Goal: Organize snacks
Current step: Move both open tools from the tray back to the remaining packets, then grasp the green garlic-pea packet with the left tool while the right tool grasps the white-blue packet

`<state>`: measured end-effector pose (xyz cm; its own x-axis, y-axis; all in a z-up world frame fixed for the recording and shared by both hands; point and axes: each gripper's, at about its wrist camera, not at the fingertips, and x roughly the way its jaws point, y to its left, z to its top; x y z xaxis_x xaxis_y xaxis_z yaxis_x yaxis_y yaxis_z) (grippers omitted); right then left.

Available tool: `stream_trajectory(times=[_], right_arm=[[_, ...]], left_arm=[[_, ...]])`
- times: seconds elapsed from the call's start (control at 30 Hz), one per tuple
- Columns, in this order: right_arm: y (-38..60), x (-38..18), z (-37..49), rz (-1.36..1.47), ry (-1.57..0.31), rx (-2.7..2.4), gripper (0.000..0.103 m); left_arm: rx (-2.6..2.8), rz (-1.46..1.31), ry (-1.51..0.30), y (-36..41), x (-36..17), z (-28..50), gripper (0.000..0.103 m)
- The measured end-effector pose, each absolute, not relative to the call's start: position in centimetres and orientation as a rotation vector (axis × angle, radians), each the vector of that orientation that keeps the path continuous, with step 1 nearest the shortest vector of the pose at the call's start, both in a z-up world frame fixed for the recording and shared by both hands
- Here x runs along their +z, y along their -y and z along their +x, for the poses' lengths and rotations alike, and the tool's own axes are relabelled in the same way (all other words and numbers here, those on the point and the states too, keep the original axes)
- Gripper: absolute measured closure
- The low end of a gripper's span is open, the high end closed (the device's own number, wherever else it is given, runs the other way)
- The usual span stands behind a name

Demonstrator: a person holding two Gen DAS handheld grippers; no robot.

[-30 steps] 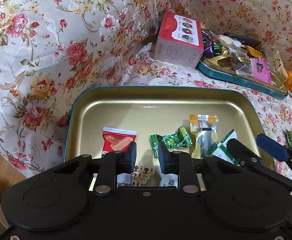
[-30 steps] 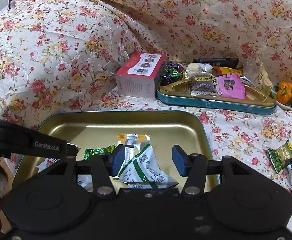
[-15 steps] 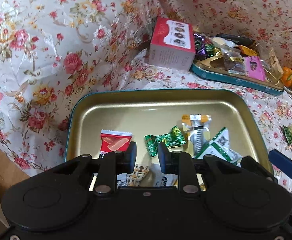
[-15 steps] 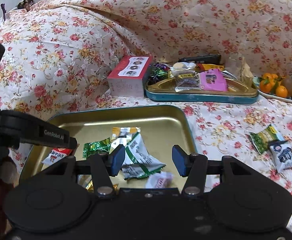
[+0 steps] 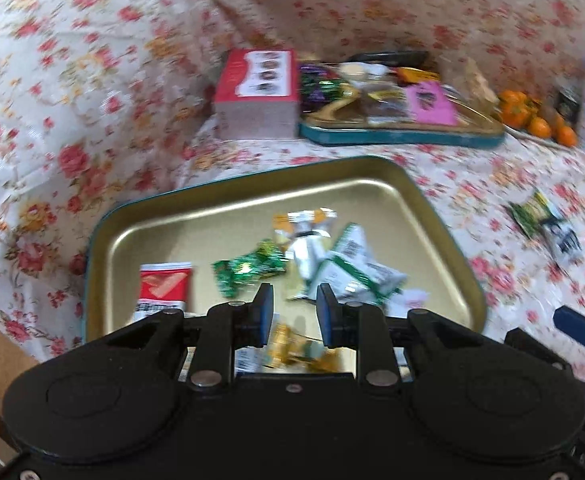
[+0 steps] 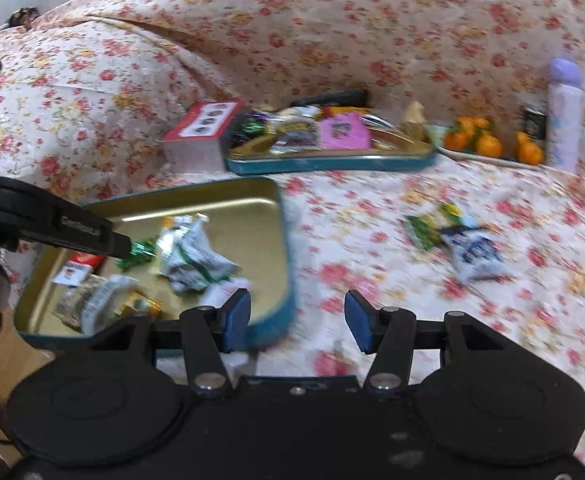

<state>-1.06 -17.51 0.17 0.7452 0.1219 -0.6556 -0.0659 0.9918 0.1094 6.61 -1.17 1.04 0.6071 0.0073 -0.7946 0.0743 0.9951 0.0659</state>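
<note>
Two snack packets [image 6: 452, 240] on floral cloth [image 6: 372, 208], two tins [image 5: 444, 232], left gripper [image 5: 291, 306] jaws narrow, right gripper [image 6: 298, 322] jaws wide.

A: Which surfaces are reflecting light?

B: The near tray [image 5: 444, 236] is showing a glossy gold metal interior, and the snack wrappers [image 5: 248, 270] are gleaming like shiny plastic film.

A: And which are reading as matt?

B: The floral cloth [image 6: 372, 200] is looking satiny and woven — the red box [image 5: 258, 92] is appearing as matt cardboard.
</note>
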Motion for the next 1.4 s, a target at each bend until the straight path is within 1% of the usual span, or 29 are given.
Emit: stream_trajectory(times=[0.4,0.6,0.83,1.13,1.4], right_arm=[[27.0,-3.0,-4.2,0.135,-0.781,-0.09,0.048],[29.9,-3.2,-3.8,0.145,-0.74,-0.15,0.048],[31.0,-2.7,0.0,0.13,-0.681,-0.103,0.047],[29.8,-3.6,5.3,0.075,-0.684,-0.055,0.046],[29.2,-4.7,7.6,0.03,-0.699,-0.037,0.047]], left_arm=[[-0.256,0.306,-0.843,11.8,1.1,1.9,0.069],[-0.321,0.325,-0.859,15.4,0.4,1.2,0.068],[-0.268,0.281,-0.937,15.9,-0.9,1.9,0.068],[-0.218,0.271,-1.011,15.6,-2.5,1.9,0.068],[-0.21,0.263,-1.034,15.8,-2.9,2.1,0.068]])
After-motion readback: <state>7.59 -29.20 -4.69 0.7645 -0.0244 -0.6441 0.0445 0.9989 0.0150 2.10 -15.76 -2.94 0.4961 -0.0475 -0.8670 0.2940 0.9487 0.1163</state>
